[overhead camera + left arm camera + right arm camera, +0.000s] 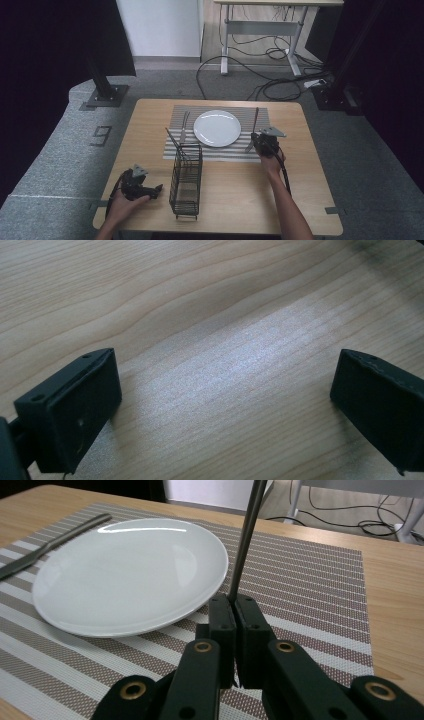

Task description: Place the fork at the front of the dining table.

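Right gripper [234, 600] clamped, jaws together, on the handle of a piece of cutlery [247, 535], probably a fork, rising straight ahead from between the pads. White plate [125, 570] just beside the jaws to their left, on a striped placemat [310, 585] directly beneath. Another utensil [50, 542] flat on the mat beyond the plate's far left edge. Left gripper [159, 190] resting low over the bare wooden table [210, 315], jaws wide apart, nothing between. Black wire basket [186, 180] just beside it, towards the right gripper.
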